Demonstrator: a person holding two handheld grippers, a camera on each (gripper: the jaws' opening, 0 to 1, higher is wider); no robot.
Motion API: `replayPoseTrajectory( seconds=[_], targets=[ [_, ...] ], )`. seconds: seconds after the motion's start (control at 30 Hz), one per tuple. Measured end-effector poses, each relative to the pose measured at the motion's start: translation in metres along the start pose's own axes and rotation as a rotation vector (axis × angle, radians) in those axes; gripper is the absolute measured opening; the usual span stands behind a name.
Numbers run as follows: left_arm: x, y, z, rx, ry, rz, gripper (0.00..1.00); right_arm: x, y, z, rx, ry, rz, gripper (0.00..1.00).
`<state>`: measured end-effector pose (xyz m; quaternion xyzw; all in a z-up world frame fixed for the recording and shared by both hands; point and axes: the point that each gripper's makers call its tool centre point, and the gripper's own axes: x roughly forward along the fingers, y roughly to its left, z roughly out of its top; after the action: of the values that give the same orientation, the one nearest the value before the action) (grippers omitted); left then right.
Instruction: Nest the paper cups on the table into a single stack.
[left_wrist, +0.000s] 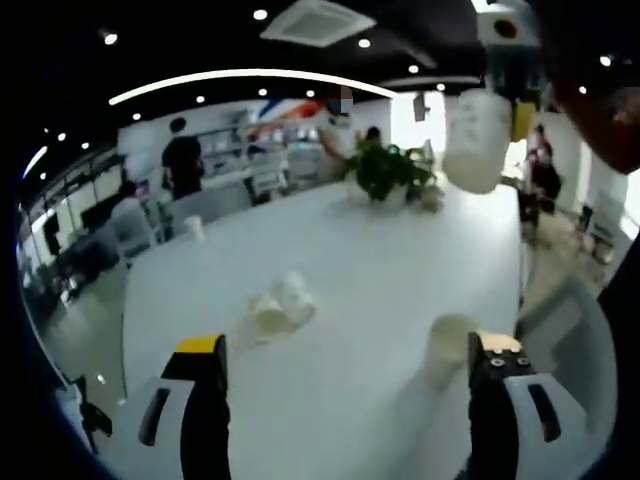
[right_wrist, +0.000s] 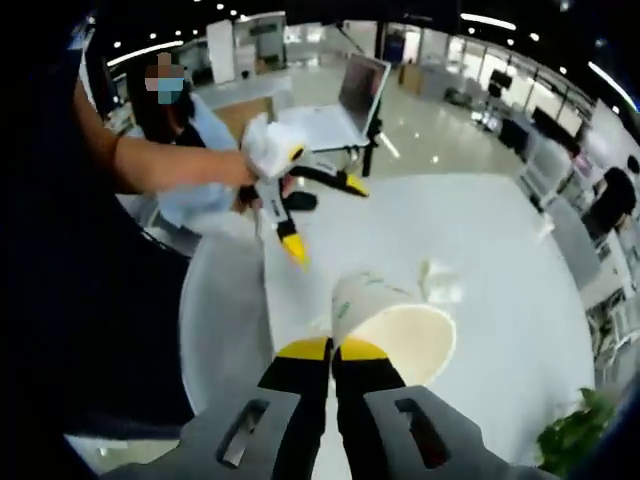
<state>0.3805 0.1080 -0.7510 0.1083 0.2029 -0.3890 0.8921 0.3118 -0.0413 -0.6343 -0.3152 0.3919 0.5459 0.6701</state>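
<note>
No text or label can be read.

We see the left gripper view riding low over the white table (left_wrist: 380, 290), looking along its length toward a potted plant (left_wrist: 388, 170) and distant shelves. The right gripper view sits higher, tilted down on the same tabletop, facing back at the left gripper (right_wrist: 290, 205). Both share the table.

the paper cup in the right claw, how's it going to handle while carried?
Probably light: the right claw holds the paper cup by its rim wall alone. Likely crushable, since thin paper is pinched between closed jaws. It hangs tilted on its side, so it may swing or slip in fast moves.
</note>
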Motion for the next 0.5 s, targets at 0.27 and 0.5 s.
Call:
replayPoseTrajectory(
  seconds=[0.27, 0.5],
  targets=[
    [-0.001, -0.002, -0.014, -0.001, 0.053, -0.001, 0.98, 0.001, -0.010, 0.001, -0.026, 0.245, -0.044, 0.00],
    [-0.008, 0.004, -0.015, -0.013, 0.047, 0.014, 0.98, -0.001, -0.006, 0.000, -0.049, 0.387, -0.009, 0.00]
  ],
)
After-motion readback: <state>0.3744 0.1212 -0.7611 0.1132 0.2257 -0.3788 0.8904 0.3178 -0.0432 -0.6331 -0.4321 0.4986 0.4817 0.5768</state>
